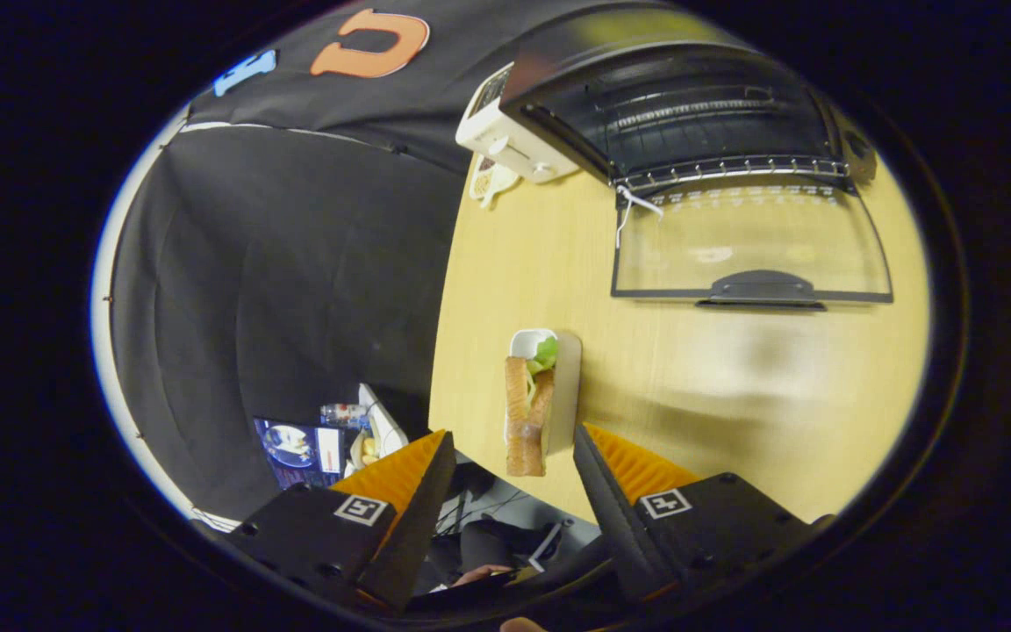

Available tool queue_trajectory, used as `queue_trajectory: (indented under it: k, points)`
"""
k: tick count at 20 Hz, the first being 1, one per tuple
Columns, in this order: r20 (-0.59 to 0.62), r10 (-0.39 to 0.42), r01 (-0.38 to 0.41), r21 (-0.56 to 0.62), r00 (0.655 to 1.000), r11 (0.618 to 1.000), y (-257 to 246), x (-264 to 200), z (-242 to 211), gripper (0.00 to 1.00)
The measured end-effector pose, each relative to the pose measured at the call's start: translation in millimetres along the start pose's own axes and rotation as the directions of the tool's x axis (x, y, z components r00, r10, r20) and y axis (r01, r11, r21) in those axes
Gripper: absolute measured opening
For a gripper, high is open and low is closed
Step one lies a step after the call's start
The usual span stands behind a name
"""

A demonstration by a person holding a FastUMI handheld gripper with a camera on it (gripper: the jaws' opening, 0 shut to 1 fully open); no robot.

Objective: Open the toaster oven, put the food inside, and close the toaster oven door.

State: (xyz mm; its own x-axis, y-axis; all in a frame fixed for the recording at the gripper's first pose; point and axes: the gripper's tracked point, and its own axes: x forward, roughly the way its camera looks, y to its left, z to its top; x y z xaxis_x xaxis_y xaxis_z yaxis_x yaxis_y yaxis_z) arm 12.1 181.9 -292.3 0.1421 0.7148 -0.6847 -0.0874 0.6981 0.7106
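Note:
A sandwich [523, 412] with lettuce lies on a small white tray [565, 386] near the left edge of the wooden table [734, 395]. My gripper [512, 432] is open, and the near end of the sandwich sits between its fingertips without either finger pressing on it. Beyond them stands the toaster oven [672, 96] with its dark cavity exposed. Its glass door [751, 237] is folded down flat onto the table, handle [760, 288] toward me. A wire rack [734, 165] shows at the mouth of the cavity. The oven's white control side [510, 136] faces left.
The table's edge [444, 333] runs just left of the tray, with black cloth past it. Below the edge lie a screen [304, 452], a bottle [340, 412] and other clutter. A small white object [490, 184] sits by the oven's left corner.

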Motion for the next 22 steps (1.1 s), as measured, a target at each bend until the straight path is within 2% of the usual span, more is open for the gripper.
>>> queue_trajectory:
  k: [3,11,16,19,22]
  points:
    - [-0.038,-0.001,0.001,-0.009,0.999,1.000,1,23,-3,0.85]
    - [-0.074,-0.074,0.074,-0.009,0.994,0.997,-13,53,-4,0.71]
    - [-0.075,-0.076,0.079,0.033,0.994,0.996,-17,59,-3,0.43]
    - [-0.055,-0.080,0.082,0.037,0.995,0.996,-12,48,-2,0.35]
    - [-0.002,-0.037,0.037,0.041,0.999,0.998,9,23,2,0.33]
